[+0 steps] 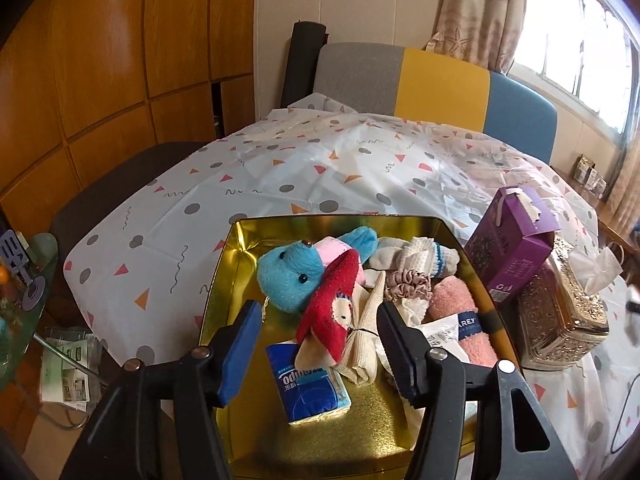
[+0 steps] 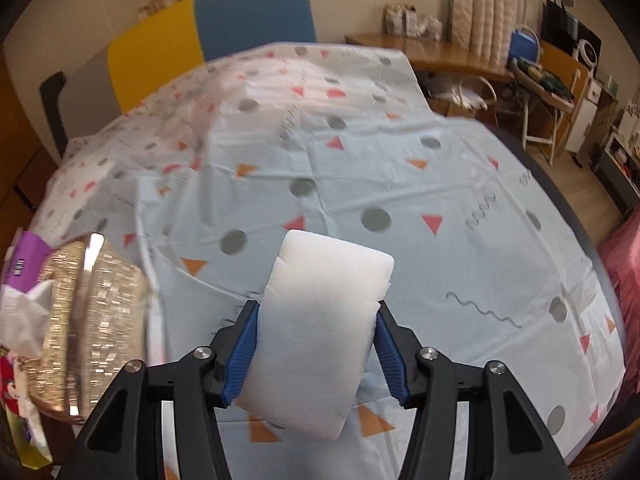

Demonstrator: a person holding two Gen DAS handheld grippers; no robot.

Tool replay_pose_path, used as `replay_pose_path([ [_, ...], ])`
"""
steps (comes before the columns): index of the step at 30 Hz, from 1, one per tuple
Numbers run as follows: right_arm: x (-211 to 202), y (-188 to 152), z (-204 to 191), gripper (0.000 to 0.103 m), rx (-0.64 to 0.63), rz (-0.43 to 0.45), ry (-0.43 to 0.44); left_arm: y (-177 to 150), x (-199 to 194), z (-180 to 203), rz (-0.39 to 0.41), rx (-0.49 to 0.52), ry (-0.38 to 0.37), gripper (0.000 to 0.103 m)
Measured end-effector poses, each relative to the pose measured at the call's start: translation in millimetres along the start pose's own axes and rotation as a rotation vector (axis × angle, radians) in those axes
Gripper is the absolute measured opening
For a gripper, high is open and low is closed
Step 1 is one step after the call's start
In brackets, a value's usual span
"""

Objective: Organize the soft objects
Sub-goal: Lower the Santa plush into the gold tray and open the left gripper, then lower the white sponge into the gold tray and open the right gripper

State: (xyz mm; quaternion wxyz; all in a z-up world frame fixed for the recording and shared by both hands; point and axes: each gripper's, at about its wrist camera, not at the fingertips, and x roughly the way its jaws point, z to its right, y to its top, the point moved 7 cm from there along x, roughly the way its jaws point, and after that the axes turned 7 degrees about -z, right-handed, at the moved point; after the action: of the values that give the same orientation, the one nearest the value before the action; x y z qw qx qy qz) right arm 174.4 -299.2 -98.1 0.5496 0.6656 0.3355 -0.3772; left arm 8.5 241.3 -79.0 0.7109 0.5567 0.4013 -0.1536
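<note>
Left gripper [image 1: 318, 354]: jaws apart, nothing clamped, angled downward. Right gripper [image 2: 316, 354]: jaws clamped on white pad, angled downward.

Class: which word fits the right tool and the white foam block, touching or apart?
Touching. The right wrist view shows both blue pads of the right tool pressing the sides of the white foam block.

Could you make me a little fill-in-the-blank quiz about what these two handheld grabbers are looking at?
1. The soft things lie in a shiny ____ tray.
2. The right gripper is shut on a ____ sponge.
3. The blue plush toy lies beside a ____ plush toy.
4. The left gripper holds ____.

Missing words: gold; white; red; nothing
</note>
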Motion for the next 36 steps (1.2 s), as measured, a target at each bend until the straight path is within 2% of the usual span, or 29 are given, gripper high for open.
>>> replay_pose_path([
  [6, -68.1, 14.7, -69.9, 0.056, -0.149, 0.15, 0.102, -1.2, -6.1, -0.2, 0.009, 0.0, -0.005, 0.063],
  [10, -111.0, 14.4, -134.5, 0.056, -0.282, 0.236, 0.186, -3.1, -6.7, -4.2, 0.006, -0.006, -0.002, 0.063],
  [15, -138.9, -6.5, -220.6, 0.056, -0.457, 0.256, 0.294, -5.6, -6.8, -11.6, 0.005, -0.019, 0.004, 0.063],
  [19, -138.6, -38.9, -285.7, 0.056, -0.584, 0.198, 0.38, -5.8, -7.0, -19.8, 0.007, -0.033, 0.017, 0.063],
  [26, -94.4, -115.2, -381.6, 0.056, -0.768, -0.007, 0.477, -6.8, -5.5, -36.7, 0.005, -0.063, 0.042, 0.065],
  [29, -66.9, -145.0, -409.7, 0.056, -0.815, -0.079, 0.476, -6.7, -5.6, -41.6, 0.009, -0.071, 0.052, 0.065],
  [33, -31.3, -167.4, -428.8, 0.056, -0.838, -0.121, 0.446, -5.9, -4.1, -48.9, 0.005, -0.088, 0.058, 0.065],
  [36, -6.6, -174.9, -438.2, 0.056, -0.866, -0.131, 0.375, -4.2, -4.5, -51.6, 0.008, -0.092, 0.062, 0.067],
])
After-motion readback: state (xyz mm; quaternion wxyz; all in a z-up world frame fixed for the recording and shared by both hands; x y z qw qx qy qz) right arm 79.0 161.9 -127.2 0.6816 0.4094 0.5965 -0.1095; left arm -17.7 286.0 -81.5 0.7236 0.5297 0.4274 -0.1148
